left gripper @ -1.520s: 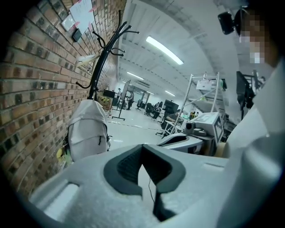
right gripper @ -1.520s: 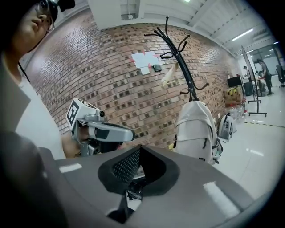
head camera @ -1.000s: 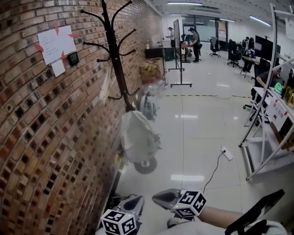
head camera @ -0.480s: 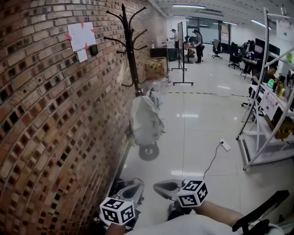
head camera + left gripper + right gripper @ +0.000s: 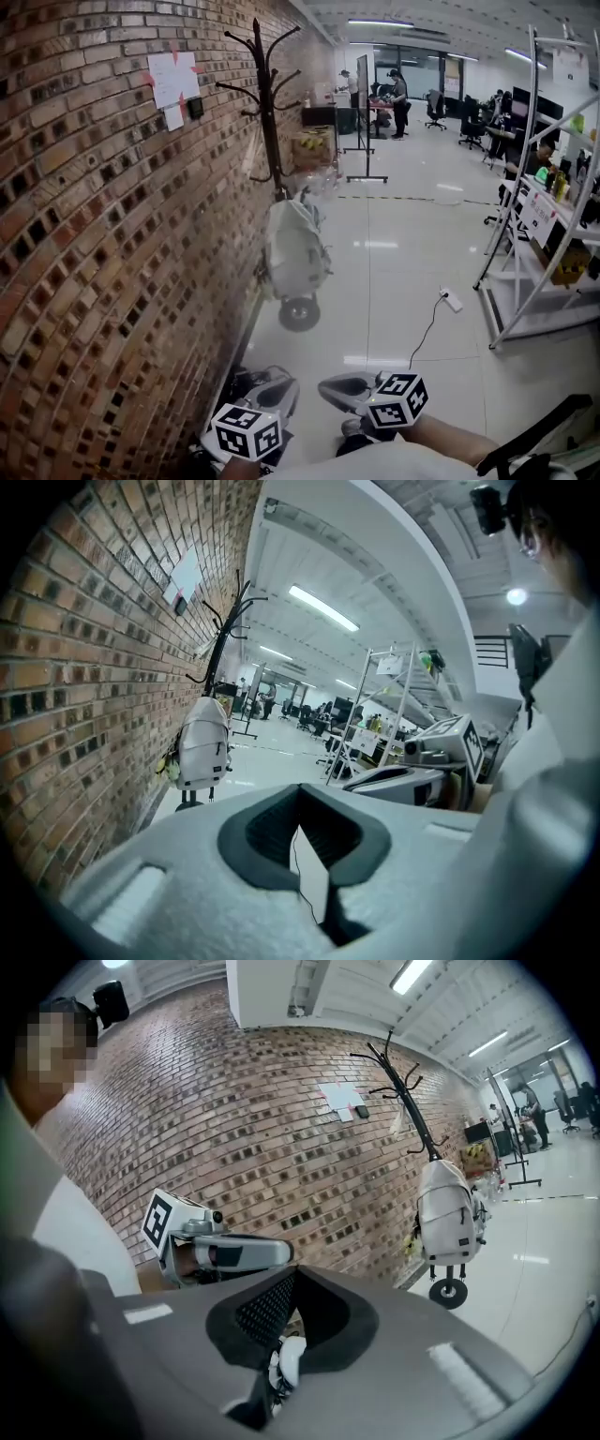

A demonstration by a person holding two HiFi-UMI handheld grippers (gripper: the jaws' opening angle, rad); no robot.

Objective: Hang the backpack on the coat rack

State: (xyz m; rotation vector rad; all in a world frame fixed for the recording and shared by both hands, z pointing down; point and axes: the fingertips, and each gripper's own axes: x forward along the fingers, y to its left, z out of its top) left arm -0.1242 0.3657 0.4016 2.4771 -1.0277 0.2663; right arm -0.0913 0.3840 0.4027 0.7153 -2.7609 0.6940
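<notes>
Since the earlier frame the head view is showing the backpack (image 5: pixel 296 246) and coat rack (image 5: pixel 266 103) smaller and farther off, with both grippers sitting low at its bottom edge. The pale grey backpack is hanging upright against the rack's dark pole, below the curved hooks and just above the round base (image 5: pixel 299 313), close beside the brick wall (image 5: pixel 94 244); judged from this, the hanging is already done. The pack is looking soft and filled out, so it is likely sagging and swinging when lifted, with moderate weight; the top loop near the pole would be the surest hold, the fabric body giving little to pinch. The left gripper (image 5: pixel 277 389) is pointing towards the rack from well apart, its fingers (image 5: pixel 281 892) resting together save for a thin slit, with nothing between them. The right gripper (image 5: pixel 330 388) is lying just beside it, its fingers (image 5: pixel 309 1354) likewise drawn together and empty, only a white shoe (image 5: pixel 283 1361) showing beyond. Farther out, a power strip (image 5: pixel 451 300) is trailing its cable across the glossy floor, and metal shelving (image 5: pixel 525 244) is standing at the right.
</notes>
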